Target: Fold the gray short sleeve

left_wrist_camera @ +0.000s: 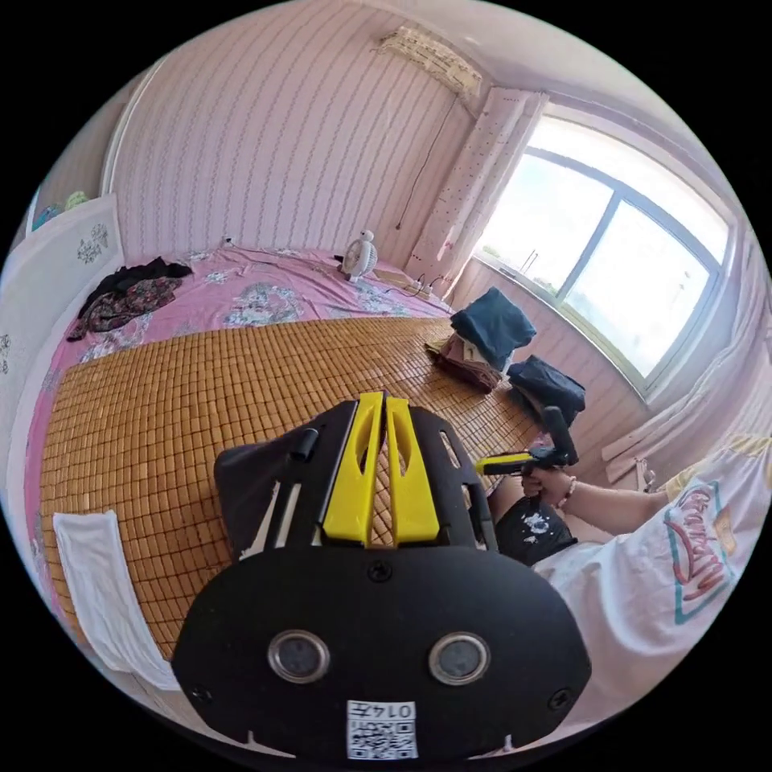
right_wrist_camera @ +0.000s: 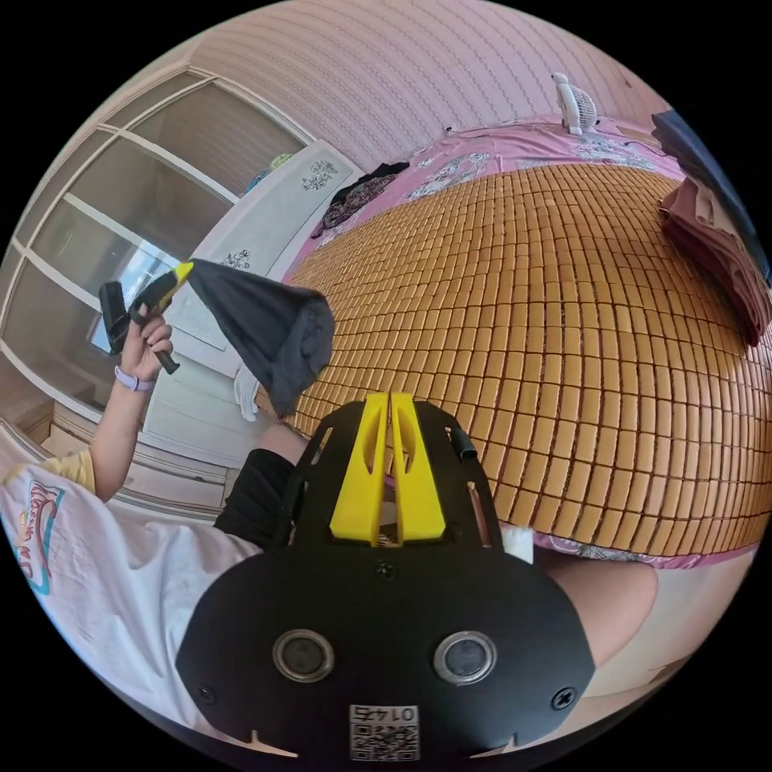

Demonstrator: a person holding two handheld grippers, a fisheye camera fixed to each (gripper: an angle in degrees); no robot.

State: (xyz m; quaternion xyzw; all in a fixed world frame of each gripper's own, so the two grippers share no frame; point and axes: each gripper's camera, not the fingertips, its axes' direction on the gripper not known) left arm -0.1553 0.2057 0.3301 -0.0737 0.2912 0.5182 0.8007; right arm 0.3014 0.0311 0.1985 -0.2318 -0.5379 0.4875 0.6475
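My left claw (left_wrist_camera: 384, 400) has its yellow jaws pressed together. From my right claw's camera I can see why: a corner of the gray short sleeve (right_wrist_camera: 265, 330) is pinched at the tips, and my hand (right_wrist_camera: 145, 338) holds that claw up high so the garment hangs free instead of dragging. I judge I hold it aloft to let it fall open before laying it down. My right claw (right_wrist_camera: 390, 400) also has its jaws together, with nothing between them. It waits low in front of me at the near edge of the bed, well apart from the cloth, probably ready to take a second corner. In the left gripper view, the shirt shows as a dark flap just beside and behind the left claw's frame, on its left. Seen from the right claw, it hangs below the left claw as a bunched, drooping cone, dark charcoal and soft. It is gathered on itself near its lower end, and I can't make out sleeves or a neckline, so no fold is made yet. Beyond both claws the bamboo mat (left_wrist_camera: 201, 386) stretches bare and flat, which looks like the place to spread the shirt. Farther out, a stack of folded clothes (left_wrist_camera: 490, 338) sits at the mat's far corner, to the right of the left claw. A white cloth (left_wrist_camera: 96, 579) lies at the mat's near edge on the left.
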